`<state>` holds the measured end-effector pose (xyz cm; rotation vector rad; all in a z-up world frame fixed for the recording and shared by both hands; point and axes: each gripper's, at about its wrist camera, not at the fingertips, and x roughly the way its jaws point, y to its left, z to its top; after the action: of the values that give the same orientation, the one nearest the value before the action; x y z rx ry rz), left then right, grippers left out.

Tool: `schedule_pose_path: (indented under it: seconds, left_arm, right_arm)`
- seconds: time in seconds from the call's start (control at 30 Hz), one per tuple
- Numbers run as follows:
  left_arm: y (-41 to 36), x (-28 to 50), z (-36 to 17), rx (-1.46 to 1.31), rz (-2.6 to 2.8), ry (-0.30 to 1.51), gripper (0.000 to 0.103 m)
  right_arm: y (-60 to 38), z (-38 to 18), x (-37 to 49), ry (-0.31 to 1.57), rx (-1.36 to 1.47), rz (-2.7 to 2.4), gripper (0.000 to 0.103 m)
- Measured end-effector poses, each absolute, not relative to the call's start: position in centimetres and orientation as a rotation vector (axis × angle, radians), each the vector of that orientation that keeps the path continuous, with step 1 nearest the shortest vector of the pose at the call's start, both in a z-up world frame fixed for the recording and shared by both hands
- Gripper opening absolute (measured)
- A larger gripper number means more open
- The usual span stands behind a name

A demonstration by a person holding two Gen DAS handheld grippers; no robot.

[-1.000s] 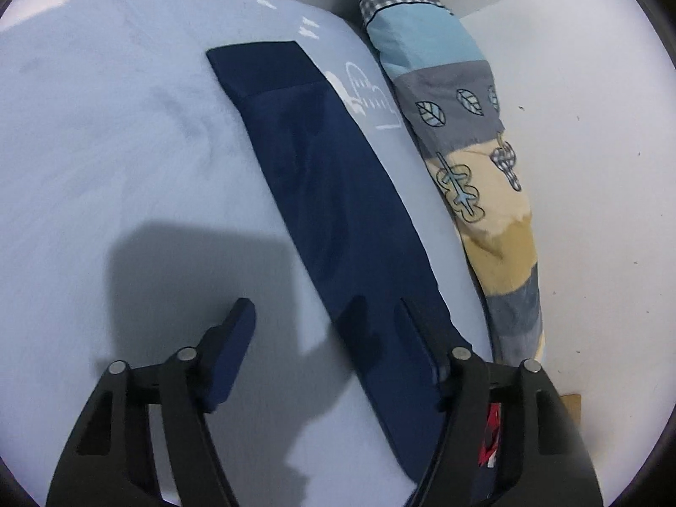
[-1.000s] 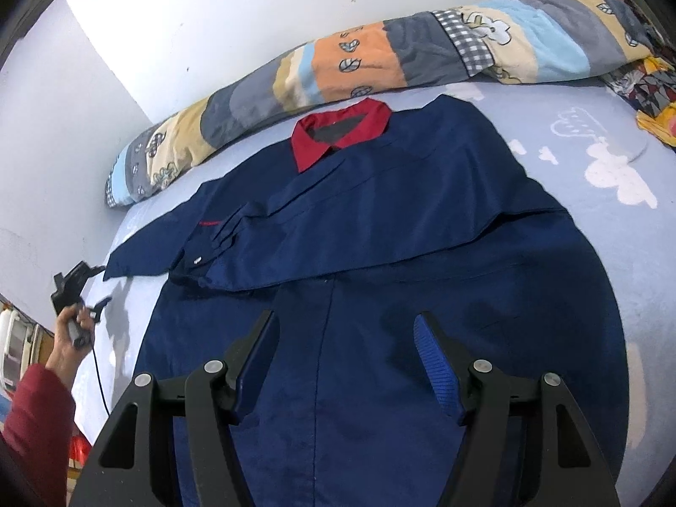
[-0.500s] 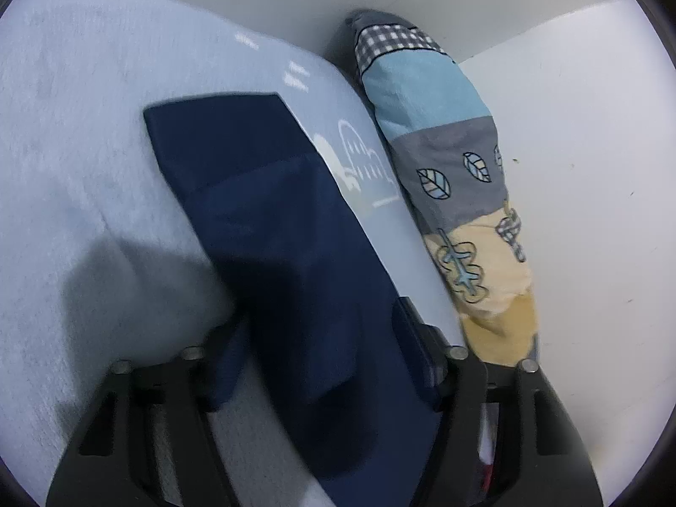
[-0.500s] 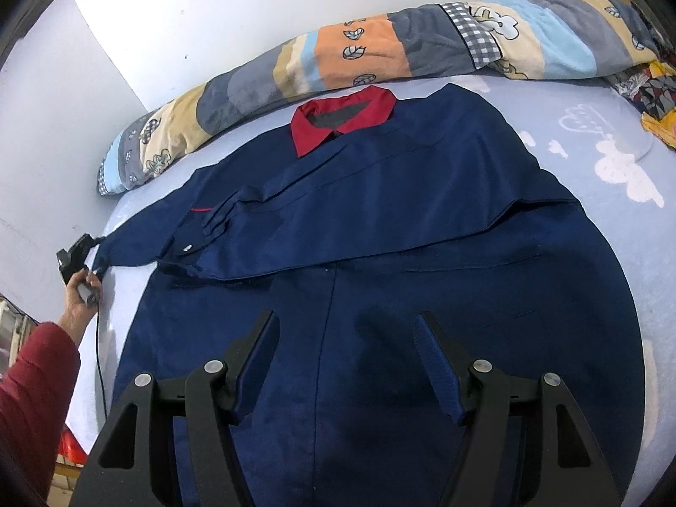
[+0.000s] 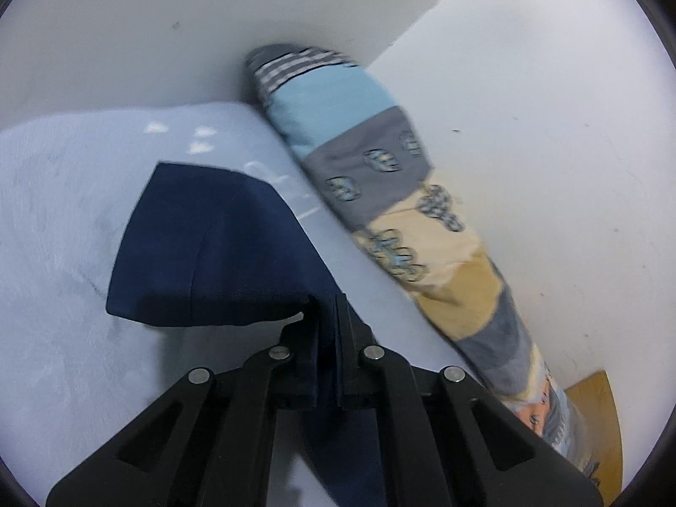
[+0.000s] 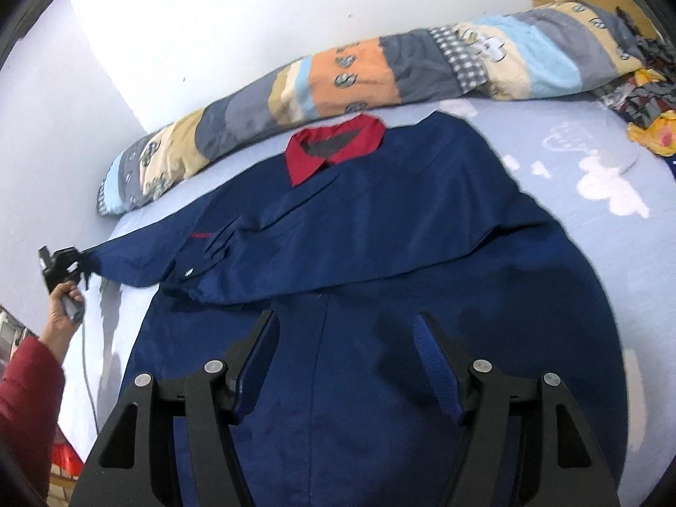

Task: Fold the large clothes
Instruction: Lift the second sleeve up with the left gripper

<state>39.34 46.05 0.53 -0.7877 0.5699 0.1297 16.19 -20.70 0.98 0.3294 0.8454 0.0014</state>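
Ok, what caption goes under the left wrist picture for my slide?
Left gripper pinches the navy sleeve above the pale blue bedsheet.

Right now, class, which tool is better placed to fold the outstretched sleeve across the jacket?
Left. The left tool is shut on the sleeve end; the right tool hangs open above the jacket body, holding nothing.
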Motion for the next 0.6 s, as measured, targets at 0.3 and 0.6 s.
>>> schedule_pose_path:
  seconds: [0.3, 0.6]
  left_arm:
    - [39.9, 39.0, 7.2, -0.710, 0.048, 0.552, 0.003]
    - [29.5, 38.9, 12.9, -0.580, -0.099, 0.557, 0.004]
  right_arm:
    - [-22.9, 2.8, 15.0, 0.773, 0.369, -0.030, 0.069]
    - [-24.8, 4.1, 14.1, 0.722, 0.397, -0.056, 0.069]
